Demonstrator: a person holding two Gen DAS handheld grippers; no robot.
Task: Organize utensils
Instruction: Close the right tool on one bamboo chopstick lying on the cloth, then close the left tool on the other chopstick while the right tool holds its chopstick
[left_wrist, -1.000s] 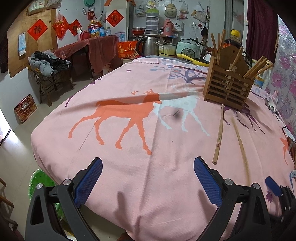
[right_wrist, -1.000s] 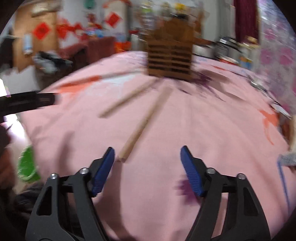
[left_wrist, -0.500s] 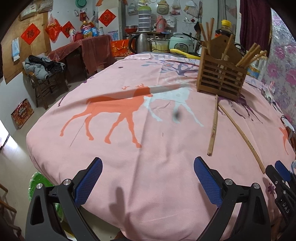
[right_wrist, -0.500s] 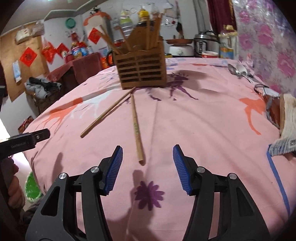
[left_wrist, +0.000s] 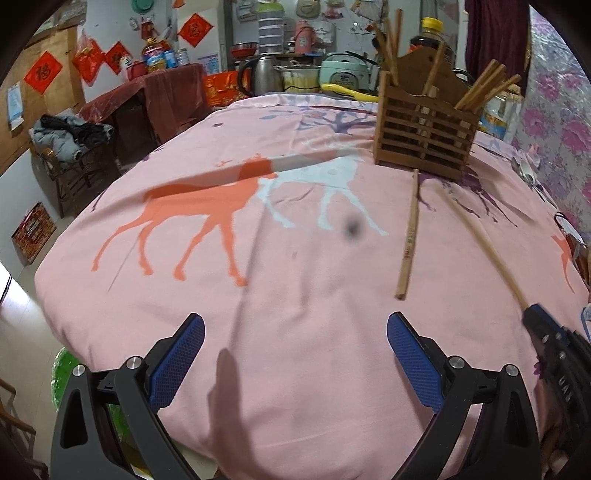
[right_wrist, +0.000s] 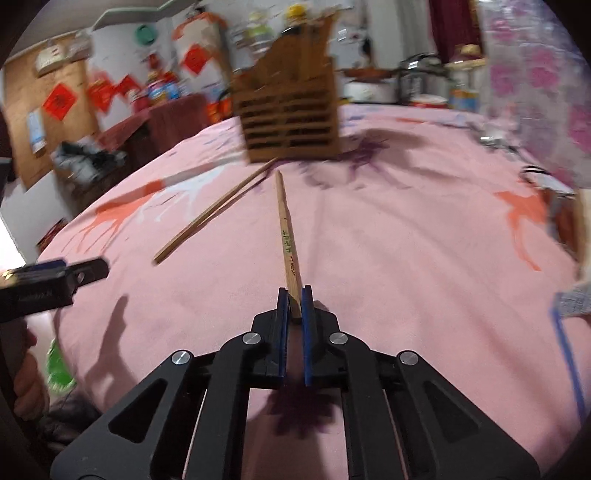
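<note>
My right gripper (right_wrist: 293, 295) is clamped on the near end of one chopstick (right_wrist: 286, 236), centre of the right wrist view; the stick runs up-frame w/ its far tip toward the wooden holder (right_wrist: 291, 122) at top centre. In the left wrist view that same stick is the blurred one at right (left_wrist: 476, 236), ending in the right gripper at the lower right edge.

My left gripper (left_wrist: 295, 354) has its pads wide apart, nothing between them, low in frame over the pink cloth (left_wrist: 258, 314).

Progress, as I judge it: the holder (left_wrist: 424, 122) at upper right already has several chopsticks standing in it, so part is done. Left to do: the stick I'm holding needs to go in, and the second chopstick (left_wrist: 409, 240) lies loose on the cloth at right of centre, its far end just short of the holder base. It shows left of centre in the right wrist view (right_wrist: 218, 206). So approx two sticks to go; can't tell if more lie out of view.
</note>
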